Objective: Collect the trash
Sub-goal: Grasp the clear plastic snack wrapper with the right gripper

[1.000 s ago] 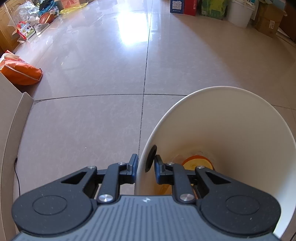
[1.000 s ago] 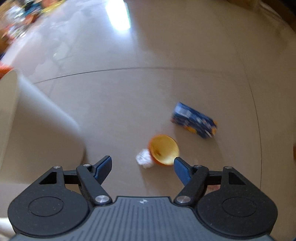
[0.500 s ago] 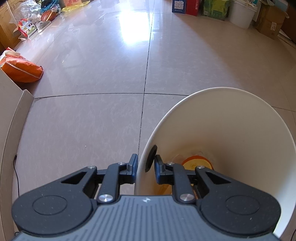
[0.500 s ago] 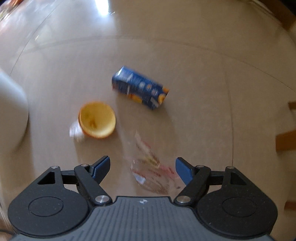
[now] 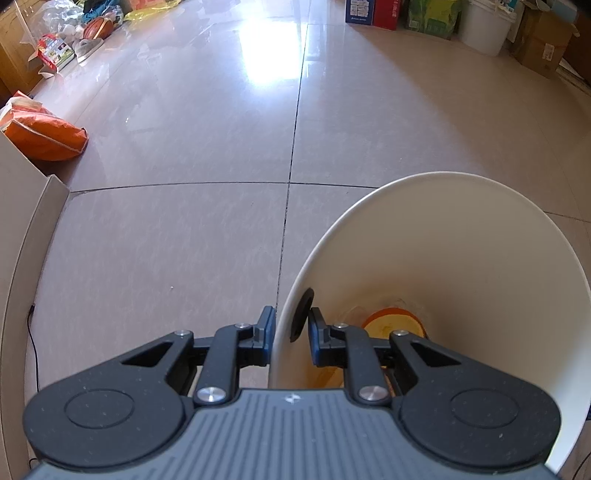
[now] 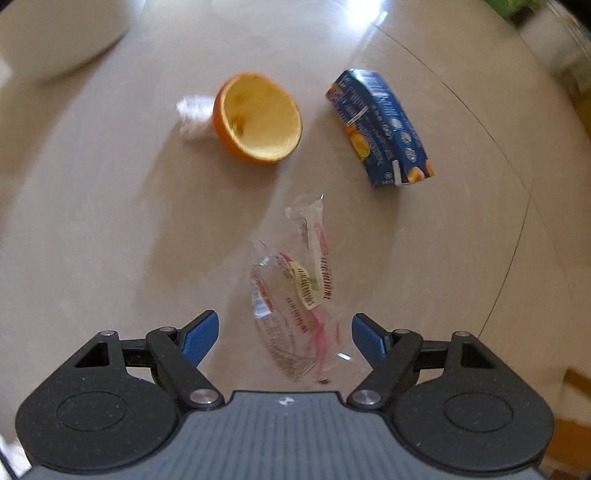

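My left gripper (image 5: 291, 325) is shut on the rim of a white bin (image 5: 461, 258), one finger outside and one inside. An orange peel half (image 5: 393, 323) lies at the bin's bottom. My right gripper (image 6: 284, 332) points down at the floor, open, its blue pads either side of a clear plastic wrapper (image 6: 295, 291) without touching it. Beyond the wrapper lie a hollow orange peel half (image 6: 258, 118), a crumpled white tissue (image 6: 192, 116) beside it, and a blue juice carton (image 6: 384, 125) on its side. The white bin (image 6: 55, 33) shows at the upper left.
Glossy beige floor tiles (image 5: 207, 122) stretch ahead. An orange bag (image 5: 40, 134) and a cardboard flap (image 5: 22, 236) are at the left. Boxes and a white bucket (image 5: 484, 26) line the far wall, with more clutter (image 5: 74, 29) at the far left.
The right gripper has dropped toward the floor and rolled, bringing the plastic wrapper between its fingers; the peel and carton now lie further up the view. The left gripper and bin stayed put.
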Available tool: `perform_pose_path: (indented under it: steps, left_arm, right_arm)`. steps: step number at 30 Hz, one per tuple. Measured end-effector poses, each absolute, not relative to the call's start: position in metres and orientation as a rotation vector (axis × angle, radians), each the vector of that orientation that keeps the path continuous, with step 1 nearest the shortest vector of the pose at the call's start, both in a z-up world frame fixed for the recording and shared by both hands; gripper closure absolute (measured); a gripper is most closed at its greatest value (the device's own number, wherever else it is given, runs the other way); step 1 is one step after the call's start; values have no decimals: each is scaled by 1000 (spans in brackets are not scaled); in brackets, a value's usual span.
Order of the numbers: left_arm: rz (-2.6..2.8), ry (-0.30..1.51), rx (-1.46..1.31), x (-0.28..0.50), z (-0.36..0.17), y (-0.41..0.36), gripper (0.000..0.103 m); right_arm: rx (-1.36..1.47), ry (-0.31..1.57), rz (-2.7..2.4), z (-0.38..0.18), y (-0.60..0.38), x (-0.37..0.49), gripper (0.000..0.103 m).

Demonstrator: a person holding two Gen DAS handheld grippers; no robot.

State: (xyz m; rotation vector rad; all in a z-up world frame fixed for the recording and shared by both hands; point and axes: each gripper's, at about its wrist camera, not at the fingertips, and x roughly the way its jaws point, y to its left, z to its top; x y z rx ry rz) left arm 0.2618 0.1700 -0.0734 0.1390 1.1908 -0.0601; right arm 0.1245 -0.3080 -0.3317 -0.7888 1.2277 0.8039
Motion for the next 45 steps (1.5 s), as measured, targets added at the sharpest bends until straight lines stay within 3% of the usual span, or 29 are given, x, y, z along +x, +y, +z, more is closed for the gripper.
perform_pose_path:
  steps: [9,16,20,28,35,45]
  left_arm:
    - [-55,1192,148,259,-74,169,86]
    - [-52,1195,142,259,-74,171,86]
    - [-51,1197,135,260,-73,172,86]
    - [-49,1198,134,261,-73,173,86]
    - [-48,1200,135,261,-71,171,86]
    - [-46,1197,139,260,-73,170,86]
  right_arm:
    - [-768,1234,769,-361,-305,138,22]
    - [-590,1382,703,-366,-313,160,48]
    - [-426,1437,606,-364,-321,170,71]
    - [-282,1429,480,-348,-333,176,89]
    - [-132,1373,426,-303,-338,171,92]
    - [-115,1207,557,-189,-294,175,92]
